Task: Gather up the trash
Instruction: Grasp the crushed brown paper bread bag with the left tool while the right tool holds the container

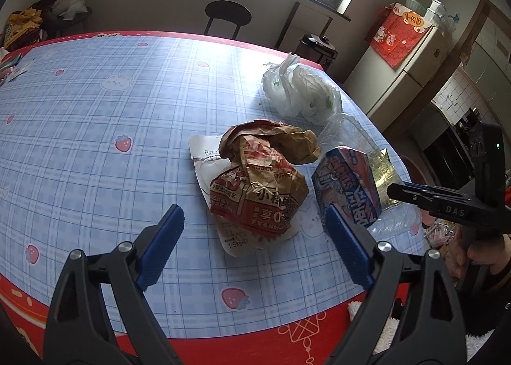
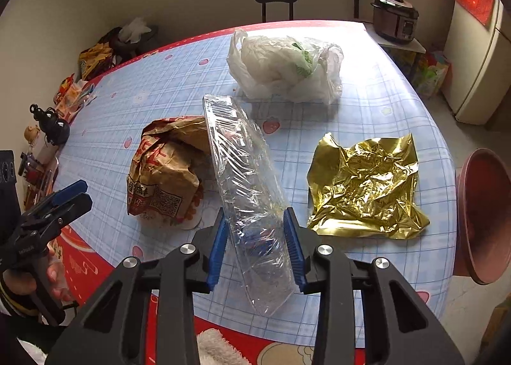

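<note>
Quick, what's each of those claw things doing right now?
Left gripper: open, holding nothing.
Right gripper: closed on the clear wrapper.

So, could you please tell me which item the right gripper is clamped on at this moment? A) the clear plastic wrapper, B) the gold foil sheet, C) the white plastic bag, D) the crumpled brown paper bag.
A: in the right wrist view the right gripper has both blue pads pressed against the clear plastic wrapper, while the other three items lie on the table untouched.
</note>
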The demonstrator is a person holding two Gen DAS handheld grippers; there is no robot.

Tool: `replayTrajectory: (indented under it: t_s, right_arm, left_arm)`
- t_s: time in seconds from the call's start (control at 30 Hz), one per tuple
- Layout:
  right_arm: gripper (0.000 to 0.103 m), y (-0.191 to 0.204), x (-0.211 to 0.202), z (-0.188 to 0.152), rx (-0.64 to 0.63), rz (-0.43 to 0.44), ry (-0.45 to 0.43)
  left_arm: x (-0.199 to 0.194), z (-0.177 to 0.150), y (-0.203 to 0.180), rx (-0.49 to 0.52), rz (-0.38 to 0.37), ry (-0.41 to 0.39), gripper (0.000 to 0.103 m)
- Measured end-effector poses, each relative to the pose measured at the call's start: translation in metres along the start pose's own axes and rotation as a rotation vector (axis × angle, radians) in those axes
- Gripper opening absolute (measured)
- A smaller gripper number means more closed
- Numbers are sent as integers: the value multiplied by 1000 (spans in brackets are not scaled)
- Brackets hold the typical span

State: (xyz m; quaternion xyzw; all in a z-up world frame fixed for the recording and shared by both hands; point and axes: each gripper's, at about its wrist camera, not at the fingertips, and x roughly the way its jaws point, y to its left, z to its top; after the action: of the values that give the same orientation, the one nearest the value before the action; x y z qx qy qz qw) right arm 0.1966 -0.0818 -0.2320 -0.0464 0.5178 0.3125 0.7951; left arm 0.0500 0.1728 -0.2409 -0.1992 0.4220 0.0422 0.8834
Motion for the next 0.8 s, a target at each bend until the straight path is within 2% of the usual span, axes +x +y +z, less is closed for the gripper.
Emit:
replayTrajectory:
  t_s: [0.4,0.5,0.53,0.57,0.8]
  right_arm:
    - [34,-10,8,0,20,-30,26]
    - [29,-13,8,-2,27,-33,22]
    - [23,-14,8,-3,31,-32,21]
    - [22,-14,7,-4,36,-31,15]
    - [19,-18,-7,-4,36,-42,-33]
  left_arm:
    - [35,11,0,29,11,58,89]
    - [44,15,-2,43,13,69,89]
    - [47,16,-2,44,12,73,89]
    - [50,17,-2,43,12,78,89]
    - [69,19,-1,52,22,112,89]
